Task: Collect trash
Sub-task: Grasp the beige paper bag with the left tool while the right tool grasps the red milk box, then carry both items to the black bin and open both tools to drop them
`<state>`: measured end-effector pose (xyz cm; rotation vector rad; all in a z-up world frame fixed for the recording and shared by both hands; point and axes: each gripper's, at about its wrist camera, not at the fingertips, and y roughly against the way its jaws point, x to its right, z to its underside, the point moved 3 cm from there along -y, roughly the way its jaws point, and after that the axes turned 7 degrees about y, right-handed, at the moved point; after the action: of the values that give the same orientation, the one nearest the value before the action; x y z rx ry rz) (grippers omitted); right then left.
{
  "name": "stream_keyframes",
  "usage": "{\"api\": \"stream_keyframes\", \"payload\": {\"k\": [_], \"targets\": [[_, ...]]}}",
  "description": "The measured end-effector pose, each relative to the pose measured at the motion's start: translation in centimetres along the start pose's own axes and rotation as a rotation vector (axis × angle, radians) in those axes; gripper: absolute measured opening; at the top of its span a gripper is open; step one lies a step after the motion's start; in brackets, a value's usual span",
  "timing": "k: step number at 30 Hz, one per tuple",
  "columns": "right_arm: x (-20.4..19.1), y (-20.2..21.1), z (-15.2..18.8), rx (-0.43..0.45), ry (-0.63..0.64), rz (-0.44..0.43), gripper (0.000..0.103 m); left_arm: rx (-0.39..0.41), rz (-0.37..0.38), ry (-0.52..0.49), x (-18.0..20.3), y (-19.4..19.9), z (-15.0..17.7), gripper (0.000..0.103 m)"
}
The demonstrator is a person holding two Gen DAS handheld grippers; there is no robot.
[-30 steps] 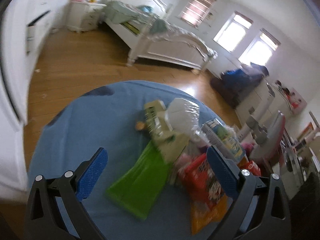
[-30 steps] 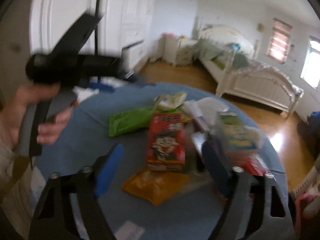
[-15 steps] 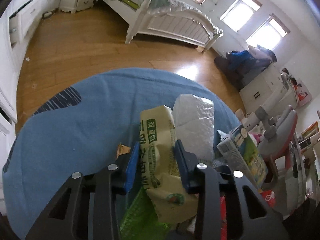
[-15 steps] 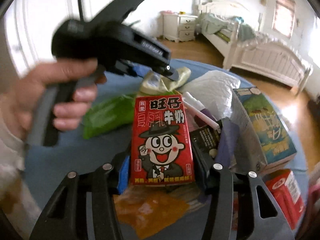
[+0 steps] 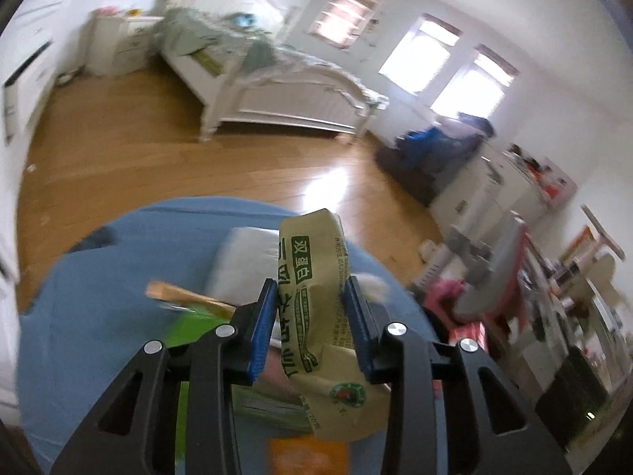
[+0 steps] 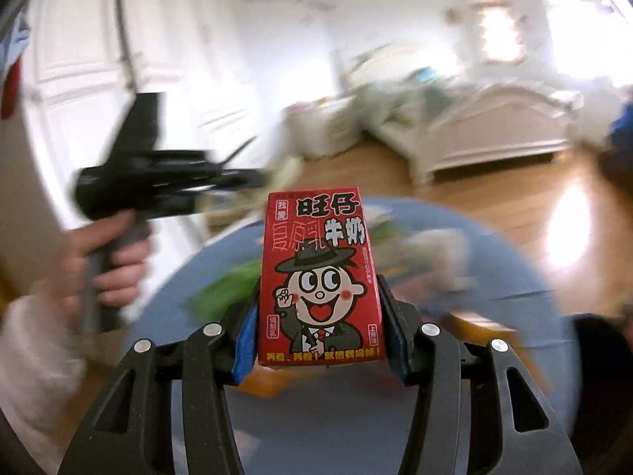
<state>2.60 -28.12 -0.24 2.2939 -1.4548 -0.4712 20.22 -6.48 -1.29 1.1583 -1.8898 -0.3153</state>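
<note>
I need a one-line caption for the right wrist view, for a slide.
Right gripper clamps a red milk carton above the blue table; a hand holds the left gripper alongside.

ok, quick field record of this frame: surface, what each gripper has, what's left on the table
surface: round table with blue cloth
left gripper: shut on crumpled beige wrapper with green print
right gripper: shut on red milk carton with cartoon face
left on table: green wrapper, white packet, orange wrapper, other blurred items
background: white bed, wood floor
bin: none in view
</note>
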Motion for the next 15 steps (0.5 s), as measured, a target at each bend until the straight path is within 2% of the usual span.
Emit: {"api": "stream_keyframes", "payload": {"k": [4,9,12,15], "targets": [[5.9,3.4,3.3,-0.005,-0.062,0.172,0.052,-0.05,0.081,-0.061,6.8,-2.7,2.8,0.035],[12.3,6.8,8.4,-0.071,-0.134,0.354,0.052,-0.157,0.166,-0.104,14.2,-8.4,7.0,0.035],[15.6,7.1,11.6,-0.12,-0.161,0.432,0.052,-0.223,0.206,-0.132,17.9,-11.9,9.9,0.035],[17.8,4.4,13.6,-0.156,-0.184,0.479,0.052,-0.292,0.231,-0.141,20.9,-15.6,12.0,0.035]]}}
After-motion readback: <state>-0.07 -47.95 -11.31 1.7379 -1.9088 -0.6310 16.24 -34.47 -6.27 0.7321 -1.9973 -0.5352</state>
